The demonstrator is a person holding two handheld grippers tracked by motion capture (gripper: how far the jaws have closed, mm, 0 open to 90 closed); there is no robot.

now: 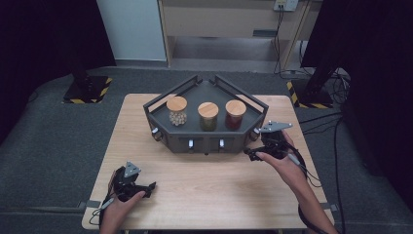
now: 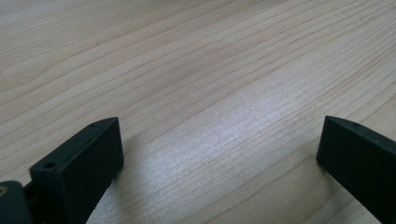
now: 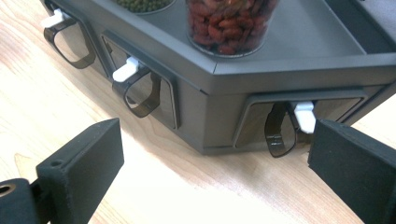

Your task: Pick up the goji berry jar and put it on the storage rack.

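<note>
A dark grey corner rack (image 1: 195,137) stands at the far middle of the wooden table (image 1: 204,190). Three cork-lidded jars sit on its shelf: pale balls (image 1: 177,111), green beans (image 1: 208,117), red beans (image 1: 235,115). Small smoky scoops with white clips hang along its front (image 3: 140,91). My right gripper (image 1: 251,153) is open beside the rack's right front corner; in the right gripper view that corner (image 3: 205,116) lies between the jaws, and a hanging scoop (image 3: 280,128) is just inside the right jaw. My left gripper (image 1: 148,187) rests open over bare wood at the near left.
The rack's raised rails (image 1: 243,95) frame the shelf behind the jars. Bare tabletop (image 2: 210,93) stretches between the two grippers. Cables (image 1: 311,170) trail from the right gripper off the table's right edge.
</note>
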